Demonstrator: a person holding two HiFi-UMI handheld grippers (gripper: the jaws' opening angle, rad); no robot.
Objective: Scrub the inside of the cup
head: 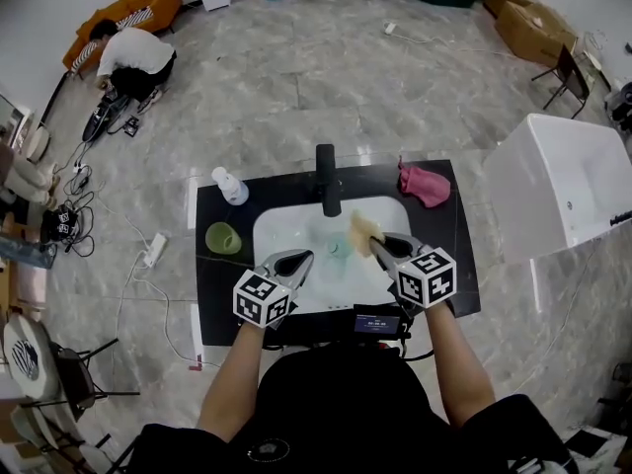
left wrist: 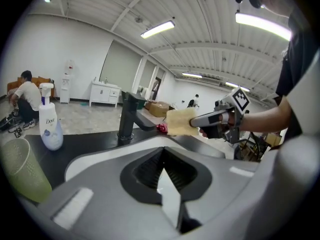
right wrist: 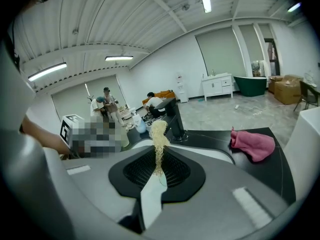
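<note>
Green cup [head: 224, 237] upright on black counter [head: 212, 279], left of the white sink [head: 269, 221], mouth up. Left gripper [head: 301, 260] over the sink's left part, near the cup but apart from it; jaws together, nothing between. Right gripper [head: 377, 246] further off over the sink's right side, clamped on a yellow sponge [head: 363, 230]. Sponge and cup well apart.

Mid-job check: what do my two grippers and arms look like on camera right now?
The left gripper and right gripper both have light grey shells, with black ribbed pads inside the jaws. Each carries a white cube printed with black square markers. The person wears a black short-sleeved top, and the forearms are bare.
</note>
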